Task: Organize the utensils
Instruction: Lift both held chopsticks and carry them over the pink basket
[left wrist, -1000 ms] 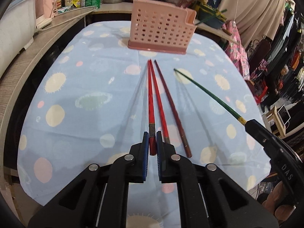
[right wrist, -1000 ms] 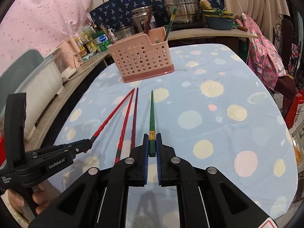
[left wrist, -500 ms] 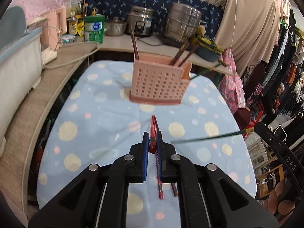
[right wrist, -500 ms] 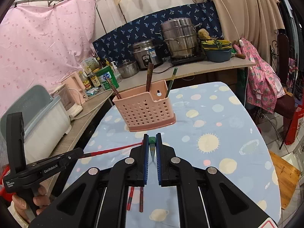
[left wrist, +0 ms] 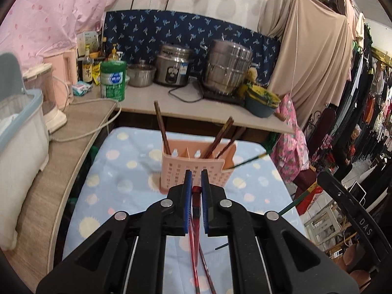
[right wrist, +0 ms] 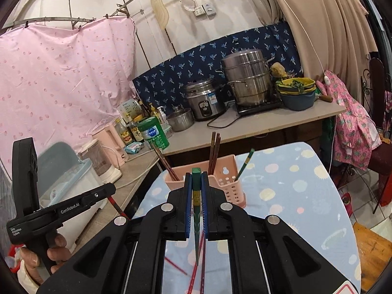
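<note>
My left gripper [left wrist: 195,180] is shut on a red chopstick [left wrist: 196,197] by its thick end; the stick hangs down toward the table. My right gripper [right wrist: 196,182] is shut on a green chopstick [right wrist: 196,178], also hanging tip down. Both are lifted above the table, in front of the pink perforated utensil holder [left wrist: 193,171], which also shows in the right wrist view [right wrist: 227,183]. The holder has several brown chopsticks [left wrist: 161,127] and one green chopstick [right wrist: 243,164] standing in it. Two reddish chopsticks [right wrist: 199,269] lie on the tablecloth below.
The table has a blue dotted cloth [left wrist: 122,183]. A counter [left wrist: 171,100] behind holds a rice cooker [left wrist: 172,67], steel pots [left wrist: 226,66], bottles and a green tub [left wrist: 112,80]. A white plastic bin [left wrist: 19,147] stands at the left. Clothes hang at the right.
Both grippers have lifted their chopsticks off the table and tilted up, so the sticks now hang downward. The holder is closer in both views.
</note>
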A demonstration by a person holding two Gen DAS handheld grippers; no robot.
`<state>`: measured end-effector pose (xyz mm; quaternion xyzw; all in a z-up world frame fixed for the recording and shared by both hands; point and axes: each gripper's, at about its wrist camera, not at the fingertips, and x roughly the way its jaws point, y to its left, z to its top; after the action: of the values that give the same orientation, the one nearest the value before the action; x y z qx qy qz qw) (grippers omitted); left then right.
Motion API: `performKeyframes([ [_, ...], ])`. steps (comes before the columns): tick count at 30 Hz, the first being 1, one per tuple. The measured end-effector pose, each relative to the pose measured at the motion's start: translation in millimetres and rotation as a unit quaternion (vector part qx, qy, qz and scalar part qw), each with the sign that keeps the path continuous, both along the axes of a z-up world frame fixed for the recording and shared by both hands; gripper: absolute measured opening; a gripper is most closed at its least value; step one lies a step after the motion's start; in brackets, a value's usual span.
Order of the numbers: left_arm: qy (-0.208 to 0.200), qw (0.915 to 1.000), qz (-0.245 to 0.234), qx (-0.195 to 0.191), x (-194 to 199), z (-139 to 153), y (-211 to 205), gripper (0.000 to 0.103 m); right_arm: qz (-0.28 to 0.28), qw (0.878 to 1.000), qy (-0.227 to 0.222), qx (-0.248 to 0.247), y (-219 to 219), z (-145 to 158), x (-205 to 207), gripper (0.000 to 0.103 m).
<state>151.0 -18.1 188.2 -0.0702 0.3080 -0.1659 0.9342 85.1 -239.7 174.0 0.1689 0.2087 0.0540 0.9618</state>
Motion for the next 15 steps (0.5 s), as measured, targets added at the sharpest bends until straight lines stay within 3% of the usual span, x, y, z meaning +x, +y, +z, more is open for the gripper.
performKeyframes([
  [15, -0.099, 0.9937, 0.043, -0.029, 75.9, 94.7, 2.6, 0.007, -0.02, 0.996, -0.081, 0.015, -11.6, 70.9, 88.1, 0.007],
])
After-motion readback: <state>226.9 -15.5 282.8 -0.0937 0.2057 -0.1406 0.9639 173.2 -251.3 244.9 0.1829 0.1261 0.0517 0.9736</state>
